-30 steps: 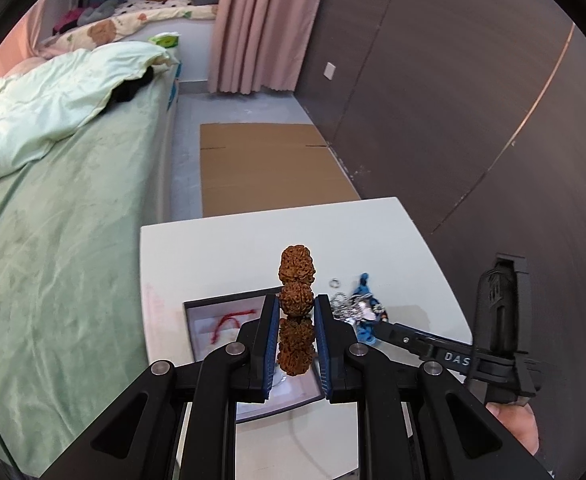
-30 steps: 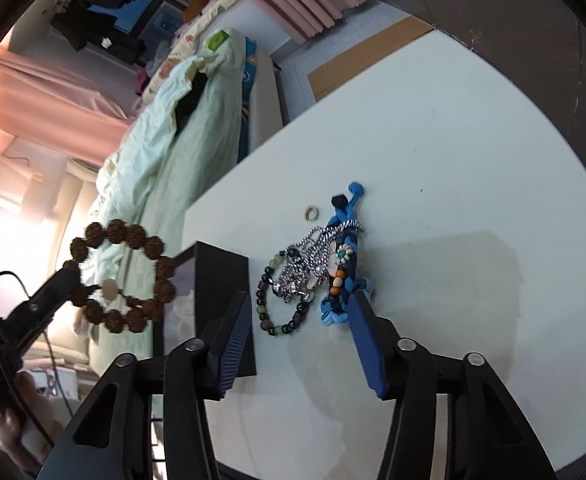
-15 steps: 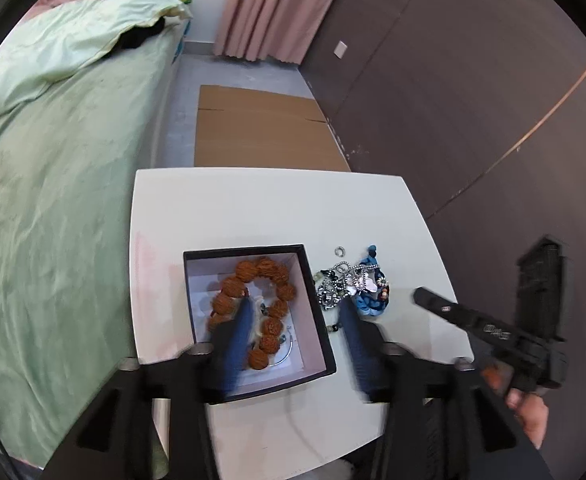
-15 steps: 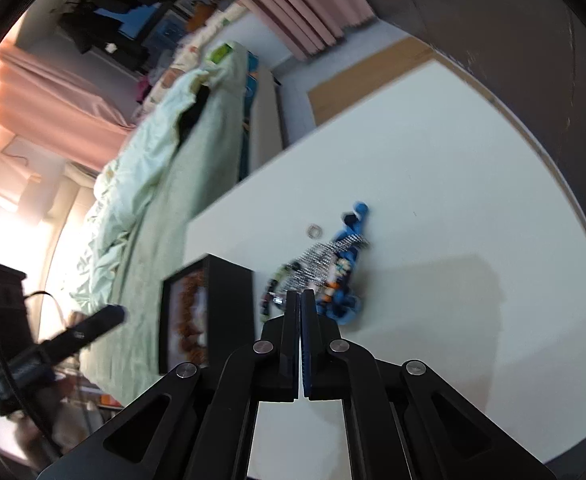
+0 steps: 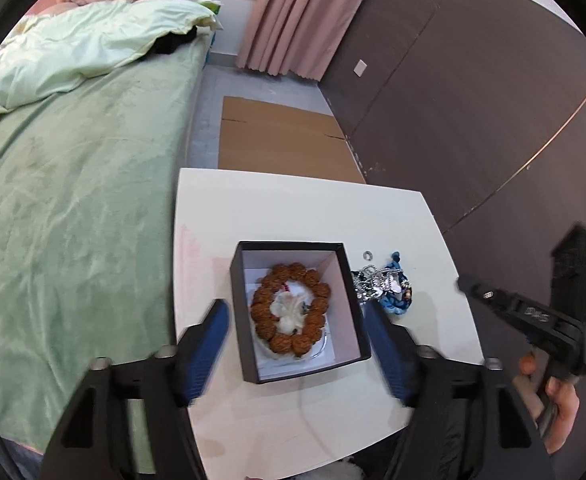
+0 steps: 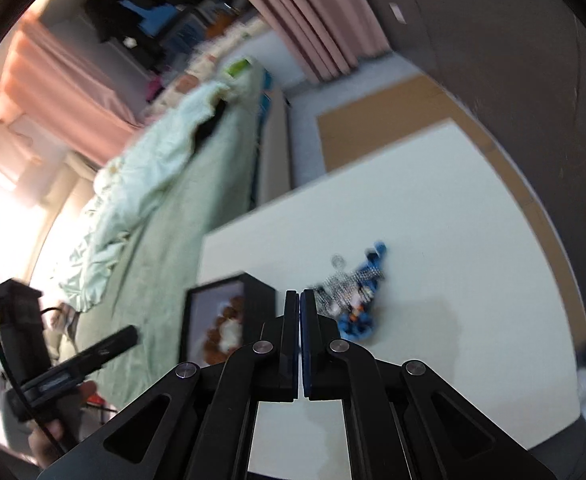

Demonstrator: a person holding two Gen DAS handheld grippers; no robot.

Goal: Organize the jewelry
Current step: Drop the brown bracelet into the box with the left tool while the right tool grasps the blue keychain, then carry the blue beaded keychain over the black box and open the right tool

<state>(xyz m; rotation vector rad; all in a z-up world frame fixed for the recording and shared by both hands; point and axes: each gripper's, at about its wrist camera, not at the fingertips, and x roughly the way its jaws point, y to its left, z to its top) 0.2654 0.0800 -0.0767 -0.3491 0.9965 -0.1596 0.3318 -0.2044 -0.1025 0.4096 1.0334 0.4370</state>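
A bracelet of large knobbly reddish-brown seed beads point(image 5: 291, 309) is lying as a closed ring inside the square black box with a pale lining point(image 5: 240, 304), circling something small and white that is too blurred to name. The box is sitting on the white counter point(image 5: 293, 204) directly ahead of the left tool point(image 5: 297, 346), between its two blue-padded fingers point(image 5: 208, 340), which are spread wide apart and gripping nothing.

Just right of the box, ahead of the left tool's right finger, a tangle of jewelry is resting on the counter: a silver chain point(image 5: 369, 280) heaped against a blue braided cord bracelet point(image 5: 397, 294), with a small silver ring point(image 5: 368, 255) lying apart on the far side. Individual pieces in the heap are hard to separate.

The right tool point(image 6: 300, 344) is hovering above the counter with its fingers pressed together and nothing between them. In its view the heap is lying just beyond and right of the fingertips, smeared by motion blur, and the box is sitting to their left with the brown beads partly hidden by the box wall and the tool.

White lettering is showing on the right tool's black body point(image 5: 533, 322) in the left view, too blurred to read. A green-covered bed point(image 5: 73, 200) is running along the left of the counter.
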